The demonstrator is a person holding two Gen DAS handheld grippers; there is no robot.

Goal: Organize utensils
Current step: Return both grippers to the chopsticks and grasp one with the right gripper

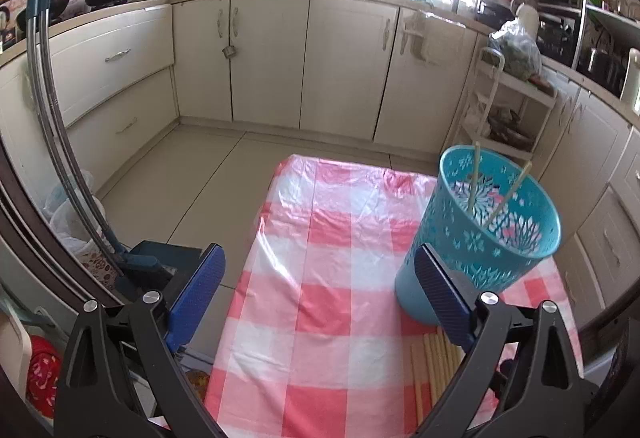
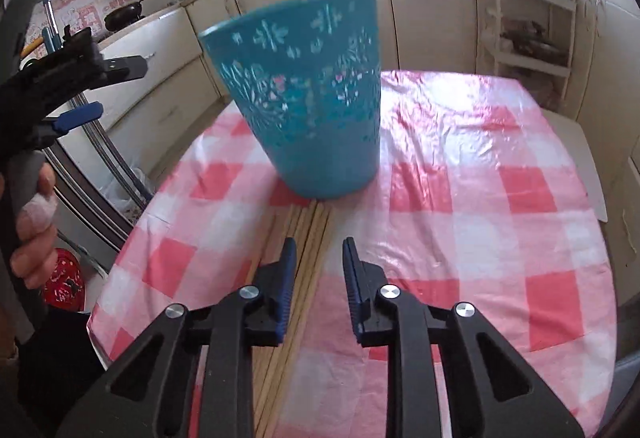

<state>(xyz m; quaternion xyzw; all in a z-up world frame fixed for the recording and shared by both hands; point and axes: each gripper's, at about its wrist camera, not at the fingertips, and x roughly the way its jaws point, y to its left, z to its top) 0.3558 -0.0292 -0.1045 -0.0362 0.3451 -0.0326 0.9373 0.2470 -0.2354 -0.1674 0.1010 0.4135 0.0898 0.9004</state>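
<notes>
A teal perforated basket [image 1: 484,234] stands upright on the pink checked tablecloth [image 1: 320,278]; two pale chopsticks [image 1: 476,177] lean inside it. A row of several loose chopsticks [image 1: 436,362] lies on the cloth in front of the basket. My left gripper [image 1: 320,290] is open and empty, raised above the table's left part, its right finger beside the basket. In the right wrist view the basket [image 2: 308,93] stands ahead and the chopsticks [image 2: 308,238] run under my right gripper [image 2: 319,262]. It is partly open, low over them, holding nothing.
Cream kitchen cabinets [image 1: 268,57] line the far wall and both sides. A white shelf cart [image 1: 504,105] stands beyond the table at right. Bags and a mop [image 1: 80,197] sit on the floor at left. The left gripper and hand [image 2: 52,109] show at the right view's left edge.
</notes>
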